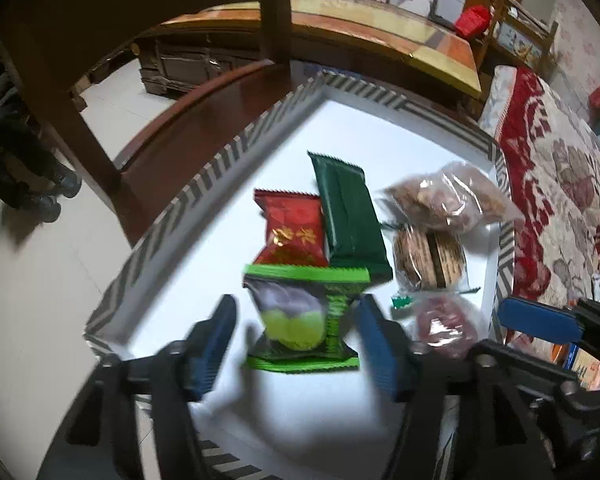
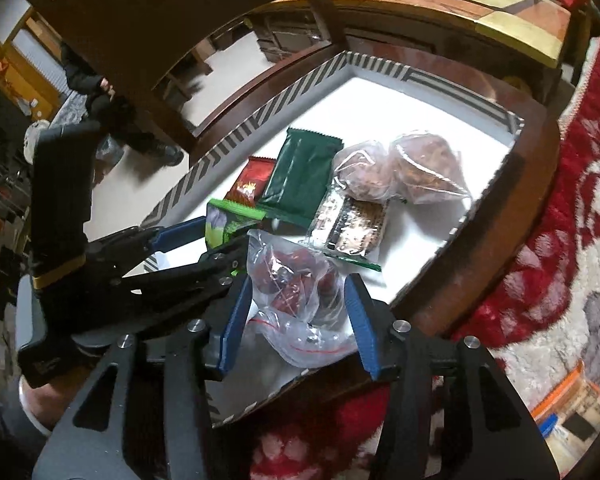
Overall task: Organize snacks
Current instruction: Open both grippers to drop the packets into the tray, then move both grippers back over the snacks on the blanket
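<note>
In the left wrist view the left claw point(image 1: 296, 340) stands wide, its blue pads apart on either side of the lime packet point(image 1: 304, 320) at lower centre; neither pad touches it, and the packet lies on the white tray point(image 1: 204, 184). Above it, mid-frame, lie the red packet point(image 1: 294, 232) and the dark green bar point(image 1: 350, 216), edges overlapping, with a cracker pack point(image 1: 428, 260) and a clear bag of brown snacks point(image 1: 448, 196) to the right.

In the right wrist view the right claw point(image 2: 296, 320) is also parted, straddling a clear bag of red sweets point(image 2: 296, 284) at lower centre; the pads stand just beside the plastic without pressing it, and the bag rests on the tray near its lower edge.

Both snacks look just set down, so this seems the release step of a placing. The snacks sit bunched rather than in neat rows. Next, each claw likely needs to lift straight clear without dragging the loose plastic, then go for another snack to straighten.
</note>
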Demonstrator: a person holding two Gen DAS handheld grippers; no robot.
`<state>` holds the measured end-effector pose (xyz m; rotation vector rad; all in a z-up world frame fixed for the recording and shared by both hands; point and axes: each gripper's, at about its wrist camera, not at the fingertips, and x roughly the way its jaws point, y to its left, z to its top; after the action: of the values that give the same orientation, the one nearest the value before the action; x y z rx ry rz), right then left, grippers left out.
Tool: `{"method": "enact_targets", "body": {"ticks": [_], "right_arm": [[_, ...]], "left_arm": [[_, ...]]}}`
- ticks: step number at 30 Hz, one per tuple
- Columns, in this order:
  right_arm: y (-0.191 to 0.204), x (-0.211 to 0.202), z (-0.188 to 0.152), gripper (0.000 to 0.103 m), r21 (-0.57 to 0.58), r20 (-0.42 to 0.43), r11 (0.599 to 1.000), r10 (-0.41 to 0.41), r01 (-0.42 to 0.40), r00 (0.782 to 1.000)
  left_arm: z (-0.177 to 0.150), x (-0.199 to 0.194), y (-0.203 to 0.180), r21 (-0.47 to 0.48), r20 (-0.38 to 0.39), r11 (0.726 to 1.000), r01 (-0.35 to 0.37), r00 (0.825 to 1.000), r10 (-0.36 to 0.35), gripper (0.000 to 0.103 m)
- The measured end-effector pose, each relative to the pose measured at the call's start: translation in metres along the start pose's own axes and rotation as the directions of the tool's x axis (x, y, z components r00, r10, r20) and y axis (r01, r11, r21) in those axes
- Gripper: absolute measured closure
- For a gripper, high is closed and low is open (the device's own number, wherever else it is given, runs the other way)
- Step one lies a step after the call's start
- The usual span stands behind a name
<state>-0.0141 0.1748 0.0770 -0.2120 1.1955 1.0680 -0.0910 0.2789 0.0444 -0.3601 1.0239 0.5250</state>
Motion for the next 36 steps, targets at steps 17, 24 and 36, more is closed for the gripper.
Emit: {"method": "enact_targets", "body": {"ticks": [17, 24, 36], "right_arm": [[-0.048, -0.092, -0.056, 0.055, 0.131, 0.133, 0.991, -0.056, 0.038, 0.99], [-0.094, -0.14, -0.094, 0.055, 0.236, 0.187, 0.968, -0.128, 0.082, 0.974], [-0.184, -0.201, -0.172, 0.046, 0.429, 0.175, 0.883, -0.289, 0.191, 0.941]], "left_arm": [[-0.003, -0.057, -0.076, 0.146, 0.099, 0.985, 0.088, 0.99, -0.103, 0.018], [-0.015, -0.066, -0.139, 0.251, 0.069, 0.954, 0.165, 0.98, -0.187, 0.018], [-0.036, -0.067, -0.229, 0.4, -0.01, 0.885, 0.239, 0.966, -0.257, 0.018]]}}
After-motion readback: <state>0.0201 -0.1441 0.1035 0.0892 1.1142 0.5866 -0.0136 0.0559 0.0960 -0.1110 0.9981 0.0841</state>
